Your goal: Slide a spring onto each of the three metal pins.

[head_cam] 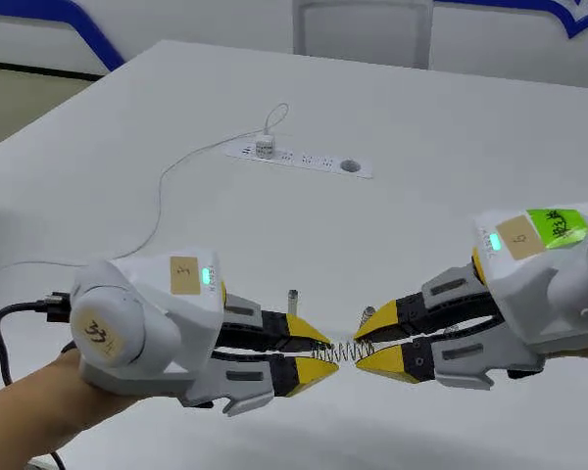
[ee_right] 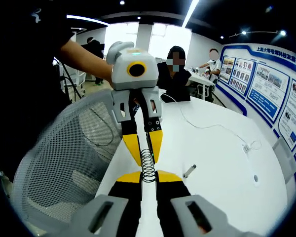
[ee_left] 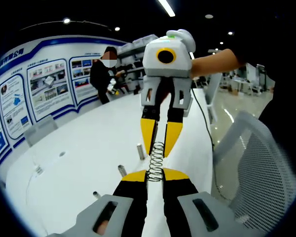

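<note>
Yellow jaw tips of the left gripper (head_cam: 325,352) were clamped on one end of a thin coiled steel spring (head_cam: 345,350). The yellow jaw tips of the right gripper (head_cam: 365,352) were clamped on its other end. The spring spanned the small gap between the two grippers, roughly level, above the white tabletop (head_cam: 421,215).

In the left gripper view, three short silver metal pins (ee_left: 122,171) stood upright in a row on the table, just to the left of the spring (ee_left: 157,159). In the head view, one upright pin (head_cam: 293,297) stood just behind the spring. A second pin (head_cam: 366,314) sat close behind it, and its tilt could not be told.

Well beyond the spring lay a long white power strip (head_cam: 299,159) with a white plug (head_cam: 265,147) in it, and a thin white cable (head_cam: 162,196) trailed off from there. On the near side of the spring, a black cable (head_cam: 5,328) ran from the back of the left gripper. In the right gripper view, a white mesh chair (ee_right: 64,158) stood to the left of the spring.
</note>
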`<state>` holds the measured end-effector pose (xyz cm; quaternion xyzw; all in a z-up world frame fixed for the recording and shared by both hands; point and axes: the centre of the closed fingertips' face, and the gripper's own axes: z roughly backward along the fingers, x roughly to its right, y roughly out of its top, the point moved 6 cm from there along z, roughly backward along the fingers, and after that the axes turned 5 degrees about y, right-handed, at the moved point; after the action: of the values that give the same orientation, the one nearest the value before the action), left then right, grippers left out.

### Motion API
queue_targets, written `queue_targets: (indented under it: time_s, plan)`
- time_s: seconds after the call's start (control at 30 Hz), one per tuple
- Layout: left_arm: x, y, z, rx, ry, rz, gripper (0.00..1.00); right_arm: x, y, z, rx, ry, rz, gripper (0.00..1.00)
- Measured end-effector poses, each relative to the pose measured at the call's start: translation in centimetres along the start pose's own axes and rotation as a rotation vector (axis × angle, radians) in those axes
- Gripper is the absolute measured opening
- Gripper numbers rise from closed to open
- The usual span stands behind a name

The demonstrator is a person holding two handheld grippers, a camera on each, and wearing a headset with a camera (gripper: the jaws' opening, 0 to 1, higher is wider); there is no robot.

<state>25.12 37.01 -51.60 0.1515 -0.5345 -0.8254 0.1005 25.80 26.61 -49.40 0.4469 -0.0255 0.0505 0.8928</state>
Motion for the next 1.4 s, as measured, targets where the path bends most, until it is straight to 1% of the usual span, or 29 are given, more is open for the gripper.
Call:
queue_targets:
  time_s: [0.07,0.1,0.2,0.33,0.47,0.57,0.63,0.67,0.73,0.83,0.9,1.0,1.07,1.23,1.27,1.3,1.4]
  plan:
    - [0.0,0.0,0.0,-0.002,0.005,-0.005,0.10,0.0,0.3,0.0,0.017,0.001,-0.005,0.10]
    - [-0.1,0.0,0.0,-0.006,0.010,-0.017,0.10,0.0,0.4,0.0,0.026,0.004,-0.006,0.10]
    - [-0.1,0.0,0.0,-0.015,0.010,-0.031,0.10,0.0,0.9,0.0,0.054,0.010,-0.005,0.10]
    - [-0.3,0.1,0.1,-0.011,0.013,-0.022,0.10,0.1,1.3,0.0,0.076,0.002,-0.002,0.10]
    - [-0.4,0.2,0.2,-0.009,0.015,-0.012,0.10,0.2,1.4,0.0,0.102,0.000,-0.020,0.10]
    - [-0.4,0.3,0.1,-0.016,0.013,-0.021,0.10,0.2,1.7,0.0,0.125,0.002,-0.035,0.10]
    - [-0.4,0.4,0.0,-0.012,0.012,-0.020,0.10,0.2,2.3,0.0,0.168,0.006,-0.048,0.10]
    - [-0.4,0.4,0.0,-0.008,0.013,-0.019,0.10,0.2,2.6,0.0,0.175,0.006,-0.044,0.10]
    - [-0.4,0.5,-0.1,-0.003,0.018,-0.018,0.10,0.2,2.9,0.0,0.172,0.002,-0.027,0.10]
    - [-0.4,0.5,0.0,0.001,0.020,-0.012,0.10,0.3,3.0,-0.1,0.171,0.007,-0.033,0.10]
    - [-0.4,0.5,0.1,0.006,0.022,-0.006,0.10,0.3,3.1,-0.2,0.180,0.010,-0.044,0.10]
    - [-0.3,0.5,0.2,0.013,0.016,0.005,0.10,0.2,3.6,-0.4,0.217,0.017,-0.071,0.10]
    - [-0.2,0.6,0.2,0.018,0.015,0.006,0.10,0.2,3.7,-0.5,0.227,0.019,-0.078,0.10]
    - [-0.2,0.5,0.3,0.017,0.015,0.010,0.10,0.2,4.0,-0.8,0.224,0.021,-0.086,0.10]
    - [-0.2,0.5,0.4,0.018,0.019,0.015,0.10,0.3,4.1,-0.8,0.220,0.009,-0.084,0.10]
    - [-0.2,0.5,0.4,0.016,0.020,0.020,0.10,0.2,4.1,-0.9,0.218,0.013,-0.089,0.10]
    - [-0.3,0.3,0.5,0.010,0.023,0.028,0.10,0.4,4.2,-1.1,0.208,0.001,-0.084,0.09]
